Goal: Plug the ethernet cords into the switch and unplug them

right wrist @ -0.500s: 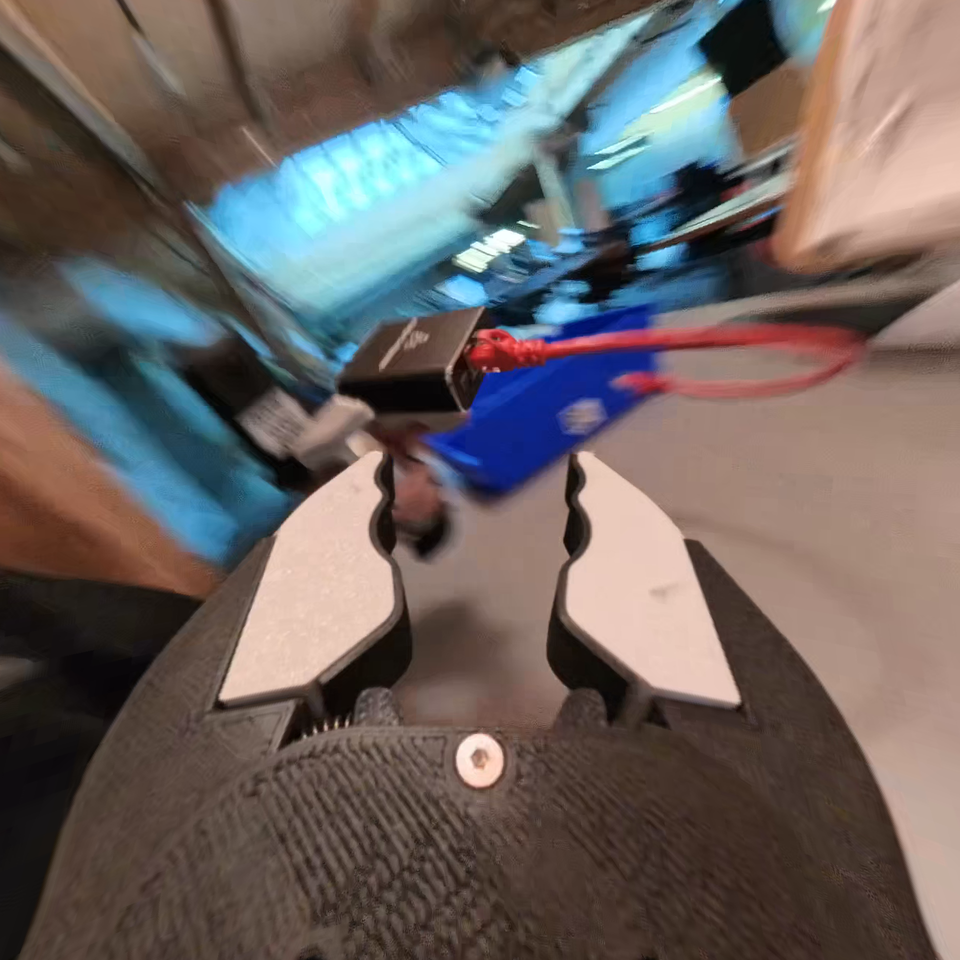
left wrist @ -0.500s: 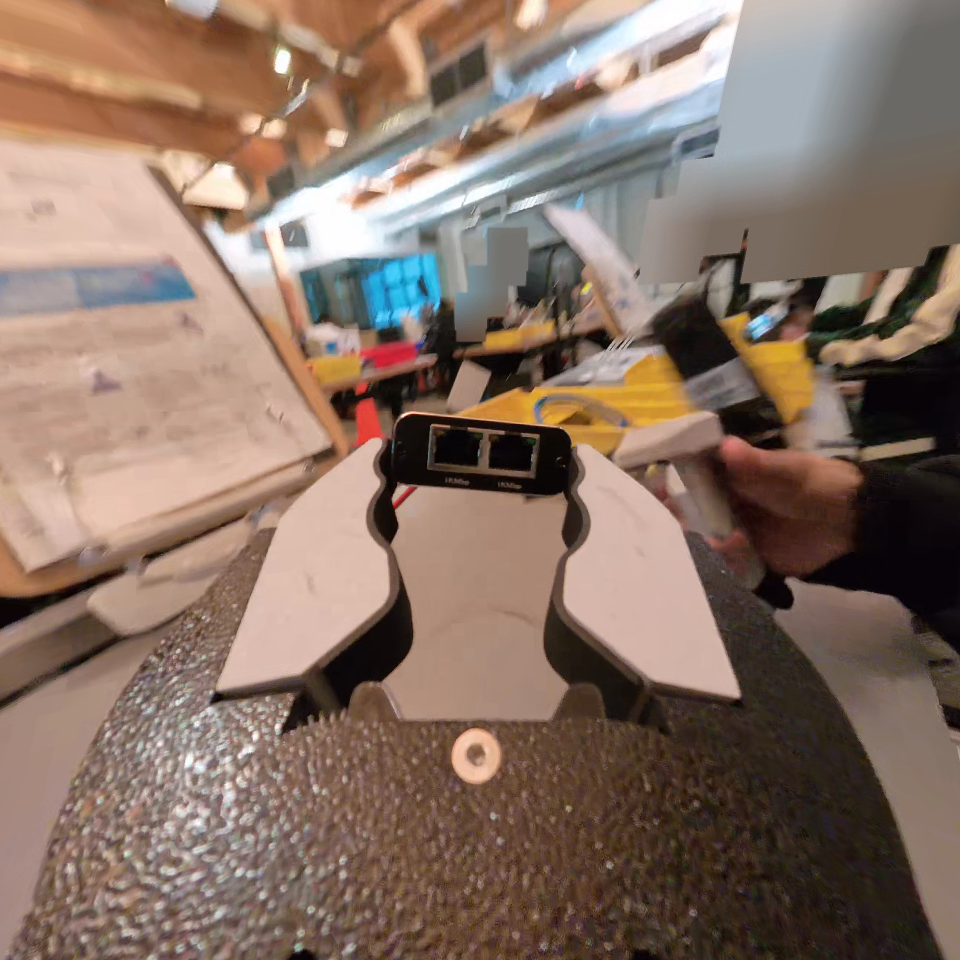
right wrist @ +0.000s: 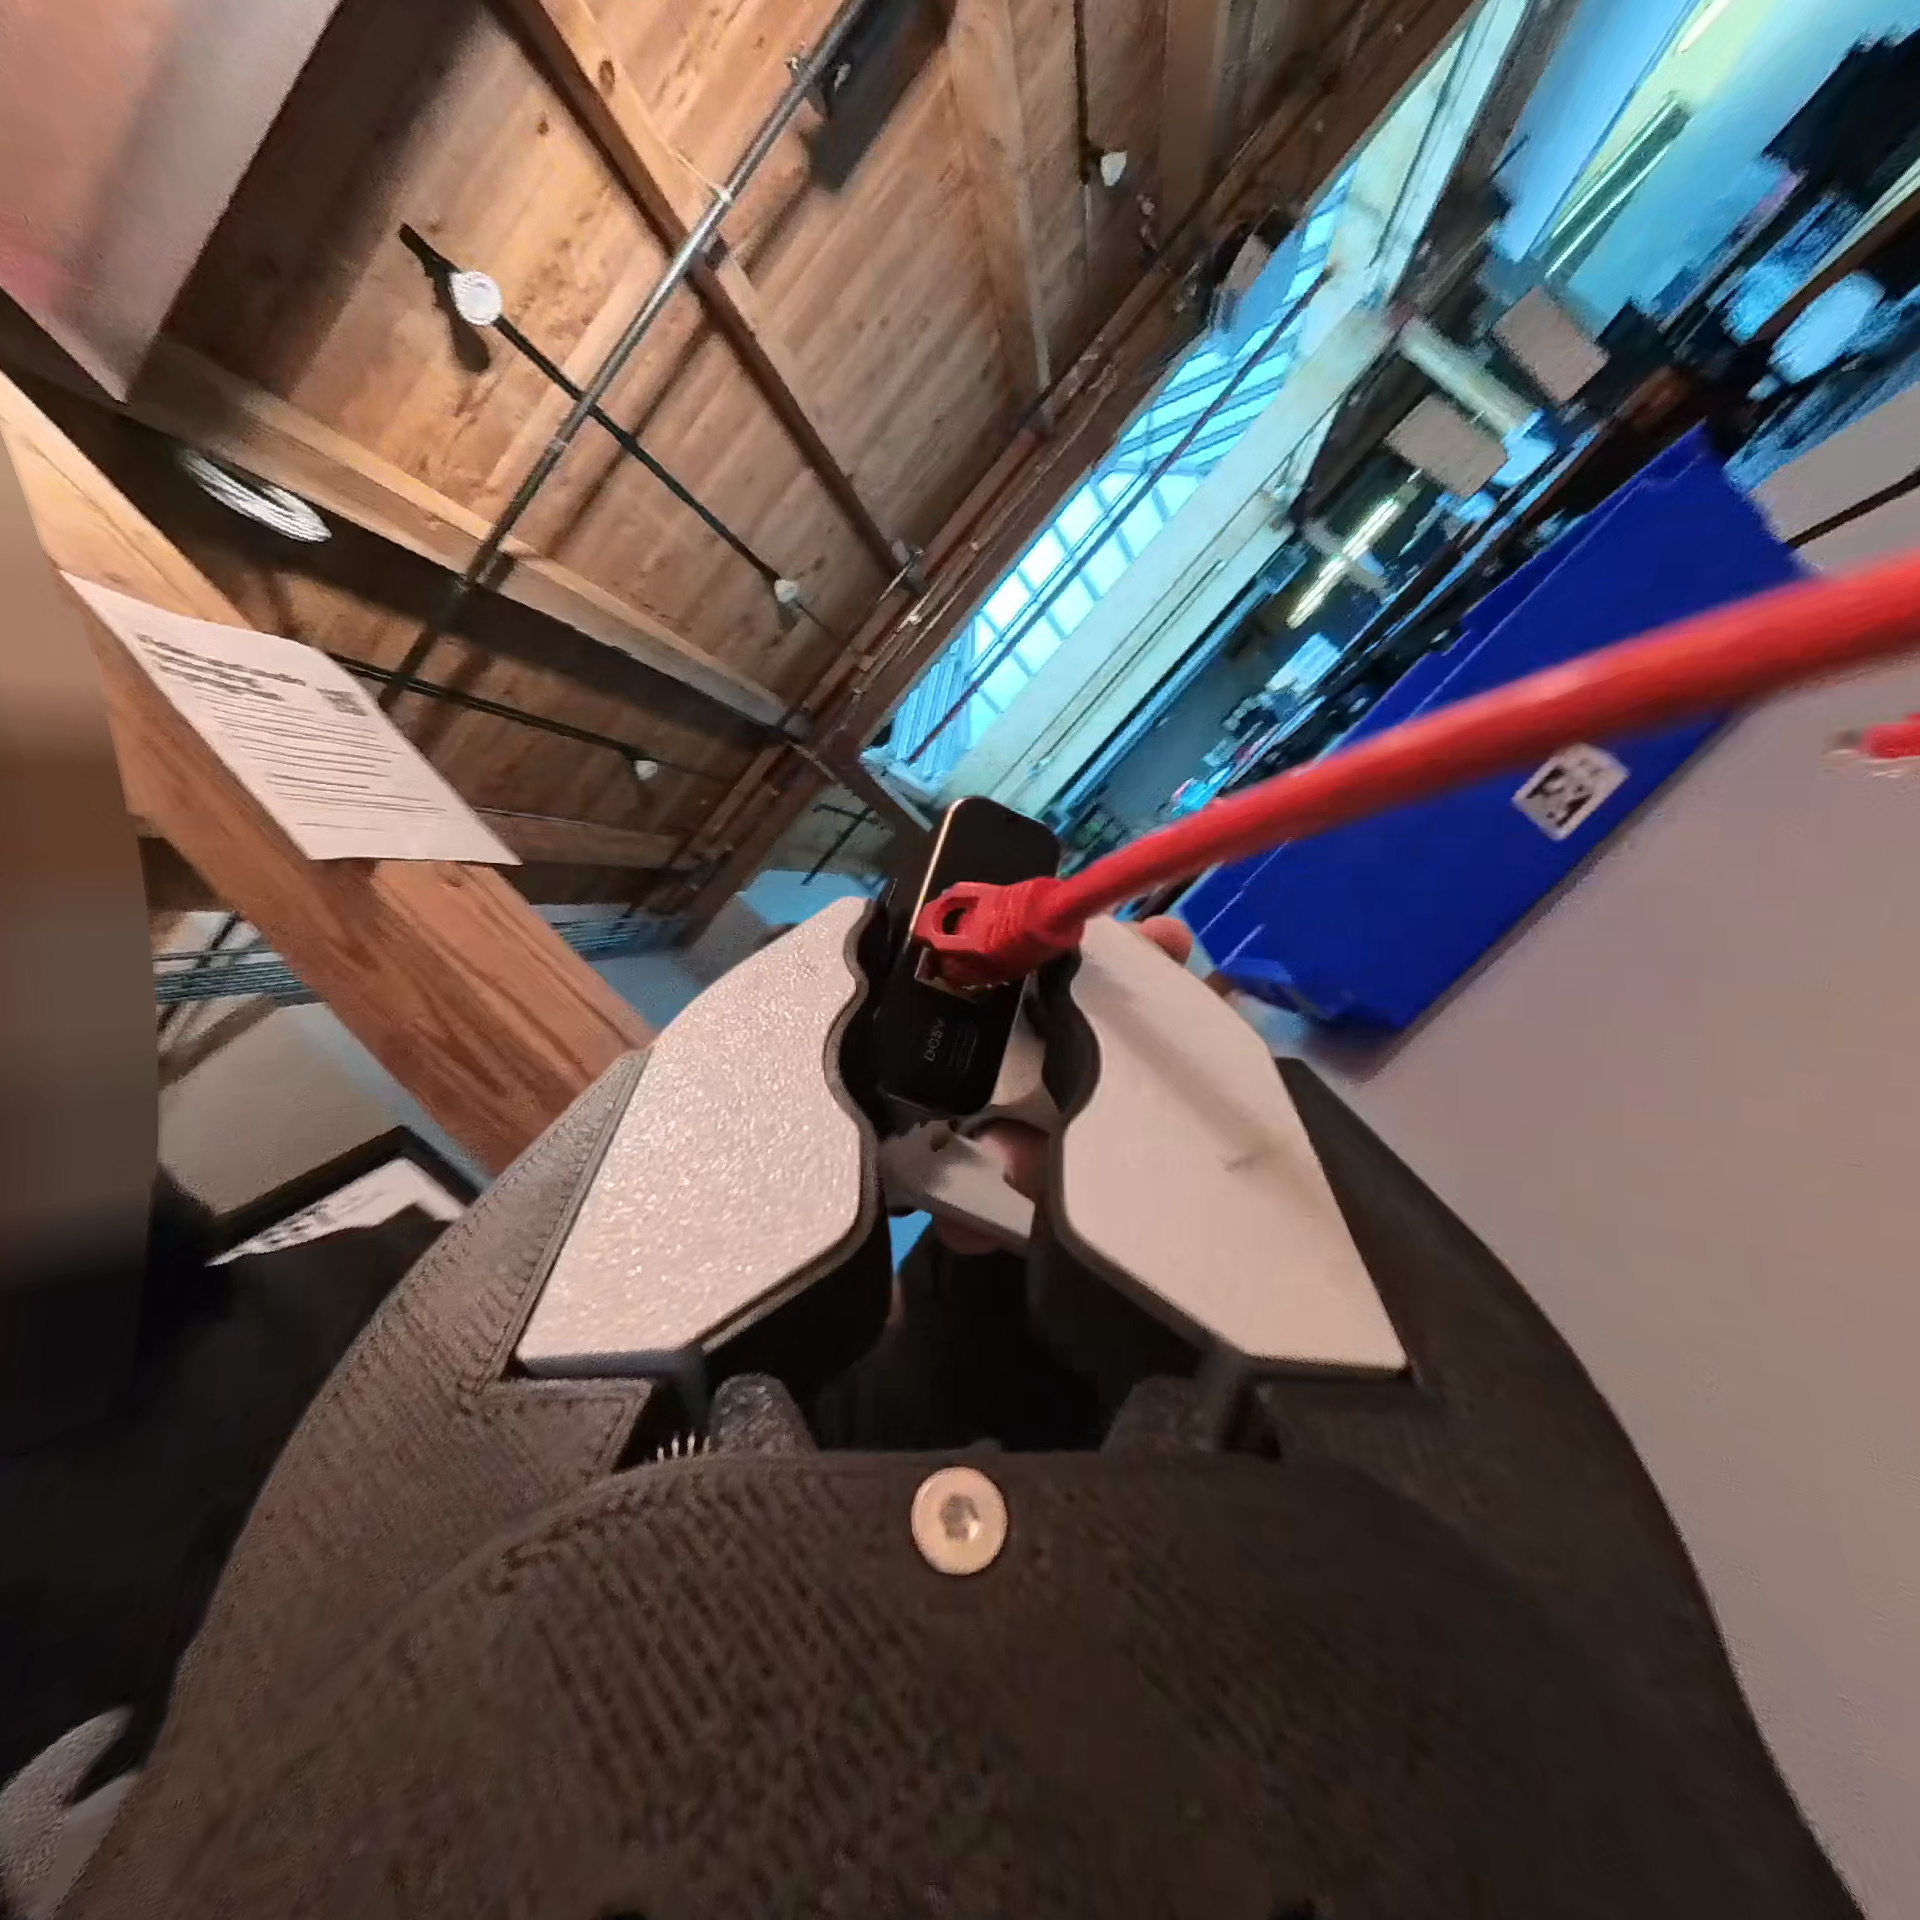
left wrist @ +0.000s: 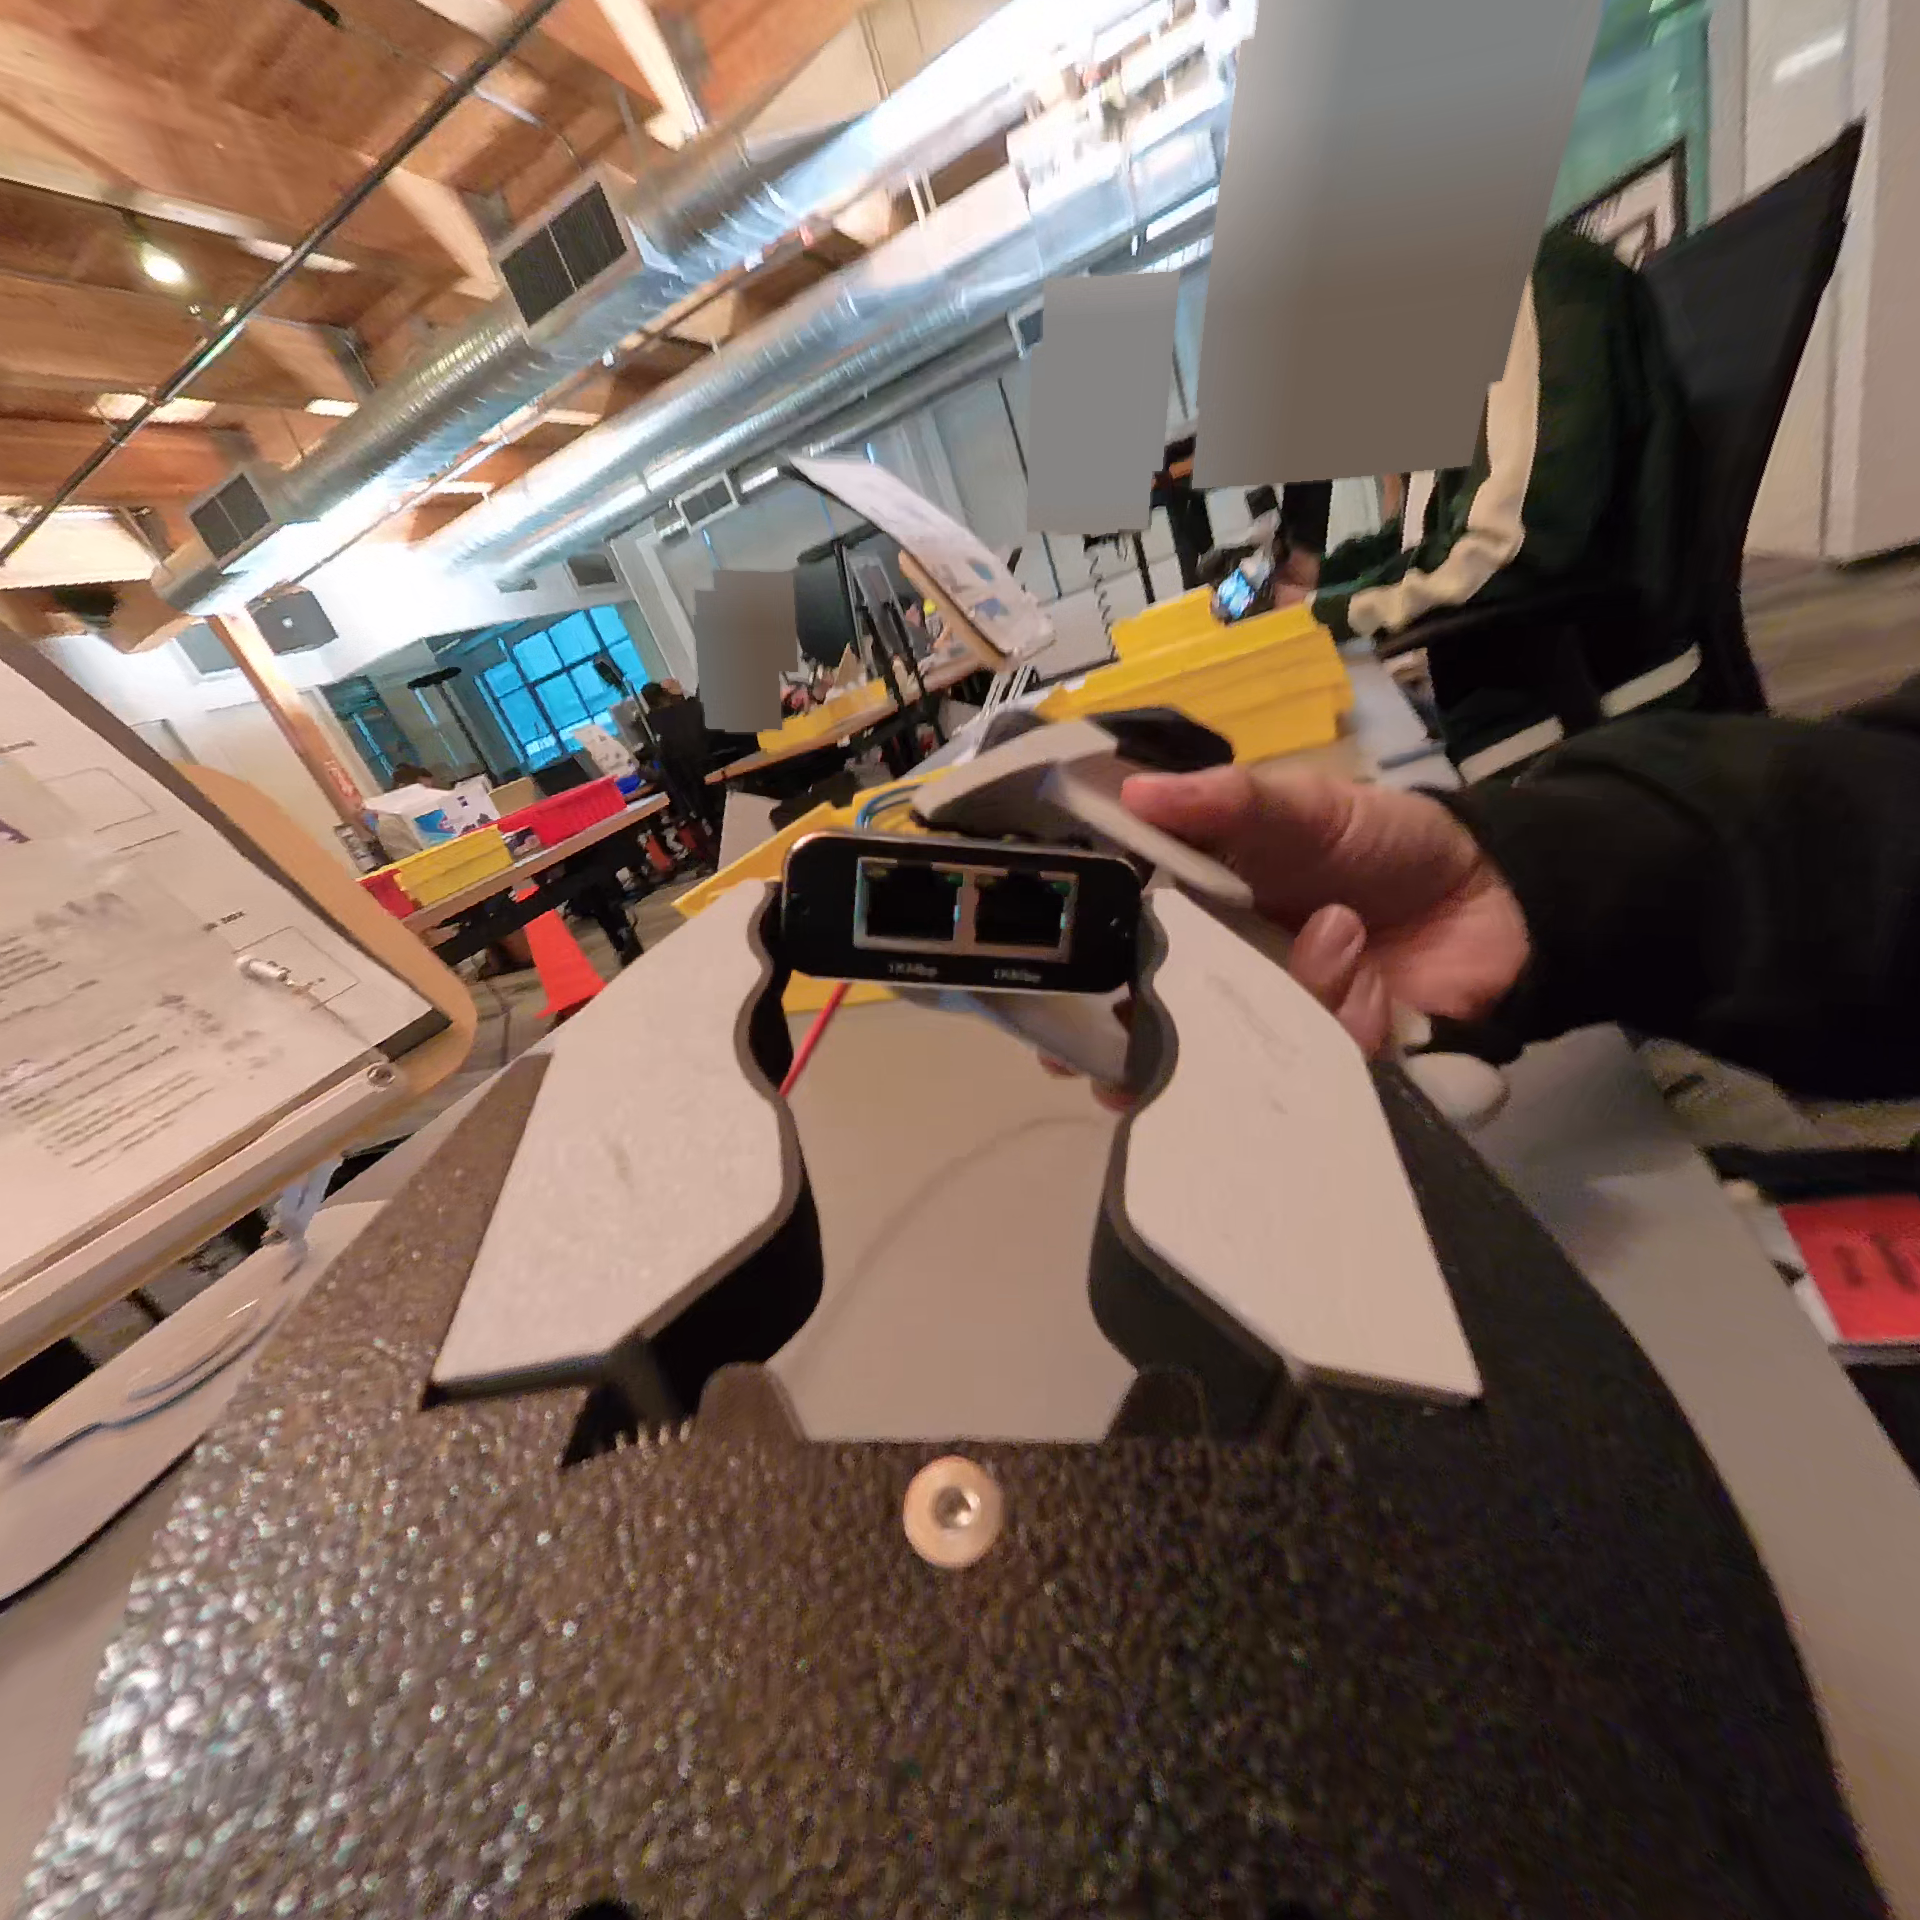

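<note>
A small black switch (left wrist: 961,914) shows two empty ports toward the left wrist camera. My left gripper (left wrist: 956,925) is shut on its sides and holds it up in the air. A red ethernet cord (right wrist: 1455,727) is plugged into the switch's far face by its red plug (right wrist: 977,925); a bit of the cord shows below the switch in the left wrist view (left wrist: 816,1039). My right gripper (right wrist: 961,945) is closed around the switch (right wrist: 951,1049) at the plug end. Its fingers (left wrist: 1039,769) lie above and below the switch. The person's hand (left wrist: 1382,914) holds that gripper.
A grey table (right wrist: 1662,1143) lies below, with a blue bin (right wrist: 1507,862) and another loose red plug (right wrist: 1891,743) on it. A board with papers (left wrist: 156,987) stands on the left. Yellow bins (left wrist: 1226,665) and a seated person (left wrist: 1538,582) are behind. A wooden post (right wrist: 364,935) stands nearby.
My right gripper has come in from the right, rolled, and narrowed its jaws around the switch at the red plug. My left gripper still holds the switch, tilted a little.
</note>
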Available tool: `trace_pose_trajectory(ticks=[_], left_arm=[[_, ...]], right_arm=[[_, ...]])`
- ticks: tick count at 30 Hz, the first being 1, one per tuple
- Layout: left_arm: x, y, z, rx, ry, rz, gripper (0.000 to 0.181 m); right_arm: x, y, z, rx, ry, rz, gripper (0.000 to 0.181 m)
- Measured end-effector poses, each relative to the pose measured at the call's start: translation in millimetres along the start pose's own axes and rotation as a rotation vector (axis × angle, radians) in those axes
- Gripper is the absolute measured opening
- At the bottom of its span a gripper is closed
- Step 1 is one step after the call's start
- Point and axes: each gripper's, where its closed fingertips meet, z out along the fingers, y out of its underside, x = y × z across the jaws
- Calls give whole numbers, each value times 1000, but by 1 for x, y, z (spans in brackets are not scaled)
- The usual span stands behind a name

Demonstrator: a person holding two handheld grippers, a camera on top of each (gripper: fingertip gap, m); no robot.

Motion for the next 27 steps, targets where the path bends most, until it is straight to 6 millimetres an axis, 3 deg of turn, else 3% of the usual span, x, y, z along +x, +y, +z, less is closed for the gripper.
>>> trace_pose_trajectory(ticks=[3,7,15,27], left_arm=[[-10,11,-1,-98,-87,101,62],[-14,10,2,-89,-161,118,62],[-12,15,2,-69,-177,140,67],[-9,21,-3,-10,-106,97,67]], right_arm=[[1,-11,-1,109,73,-67,26],[-4,-19,-3,206,157,-153,25],[3,3,6,117,258,-253,25],[14,12,5,35,284,-171,25]])
